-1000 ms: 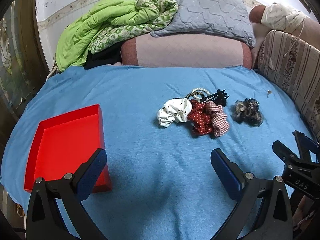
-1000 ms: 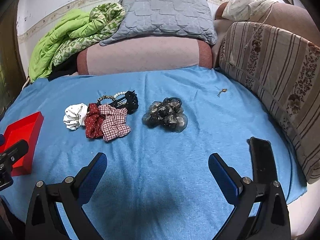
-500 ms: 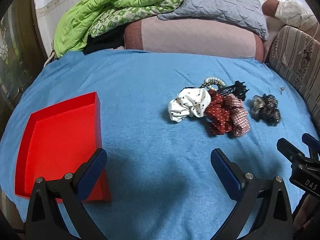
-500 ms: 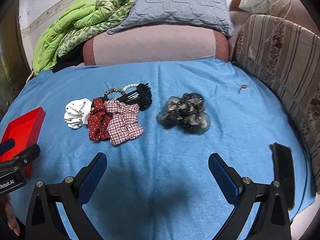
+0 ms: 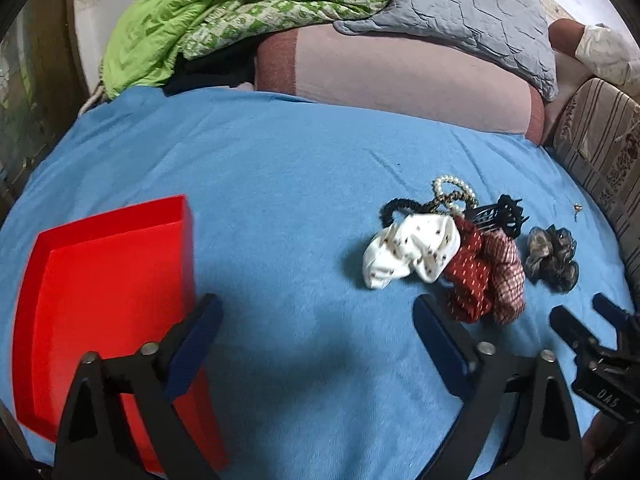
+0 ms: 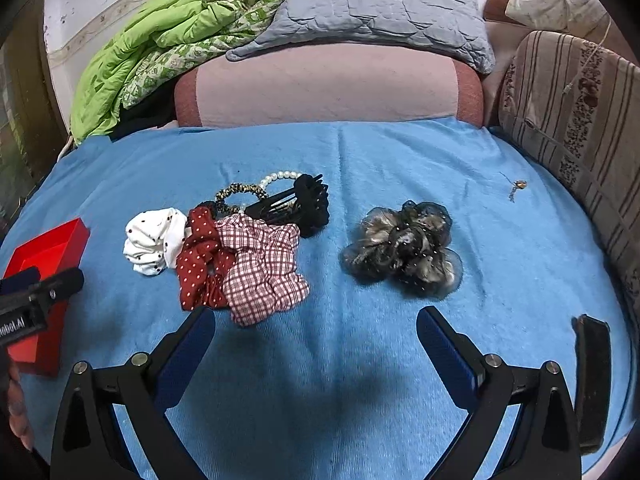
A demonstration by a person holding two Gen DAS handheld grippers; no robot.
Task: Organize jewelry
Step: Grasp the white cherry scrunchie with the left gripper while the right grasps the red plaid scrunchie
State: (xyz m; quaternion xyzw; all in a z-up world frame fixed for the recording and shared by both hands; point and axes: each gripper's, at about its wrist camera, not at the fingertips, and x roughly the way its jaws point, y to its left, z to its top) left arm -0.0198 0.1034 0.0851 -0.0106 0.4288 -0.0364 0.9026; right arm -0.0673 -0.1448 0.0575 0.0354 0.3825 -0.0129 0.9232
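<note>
A pile of hair accessories lies on the blue bedspread: a white dotted scrunchie, a dark red dotted one, a checked one, a black claw clip, and a pearl bracelet. A grey sheer scrunchie lies apart to the right. The red tray sits at the left. My left gripper hovers between tray and pile, jaws closing with nothing between them. Just short of the checked scrunchie, my right gripper stands open and empty.
A black phone lies near the bed's right front edge. A small trinket rests by the striped cushion. Pillows and a green quilt are stacked at the back. Bare bedspread stretches behind the tray.
Both grippers have moved forward and lower toward the pile, which now looms larger. The left gripper's jaws have narrowed slightly. The accessories have not moved.
</note>
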